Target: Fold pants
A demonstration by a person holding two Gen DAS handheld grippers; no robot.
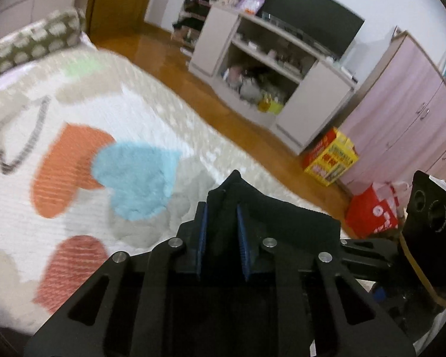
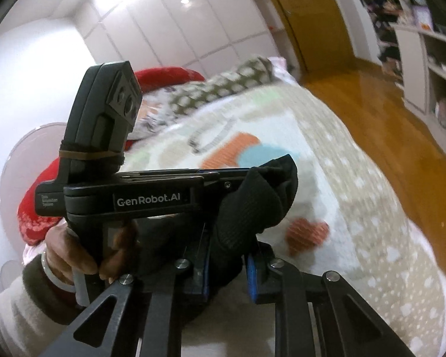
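Observation:
The black pants (image 1: 270, 208) are held up above a bed with a heart-patterned blanket (image 1: 74, 136). My left gripper (image 1: 222, 208) is shut on a bunched edge of the pants. Its blue pads (image 1: 243, 238) press the cloth from both sides. In the right wrist view my right gripper (image 2: 227, 263) is shut on the same black pants (image 2: 252, 208). The left gripper (image 2: 238, 175) shows there side-on, close in front, also clamped on the cloth. The right gripper's body (image 1: 431, 217) shows at the right edge of the left wrist view. The rest of the pants is hidden.
Wooden floor (image 1: 223, 101) lies beyond the bed. A white shelf unit (image 1: 267, 68) with a dark TV stands across the room, next to pink wardrobes (image 1: 407, 113). A yellow-red box (image 1: 330, 157) and a red bag (image 1: 371, 211) sit on the floor. Pillows (image 2: 223, 86) lie at the bed's head.

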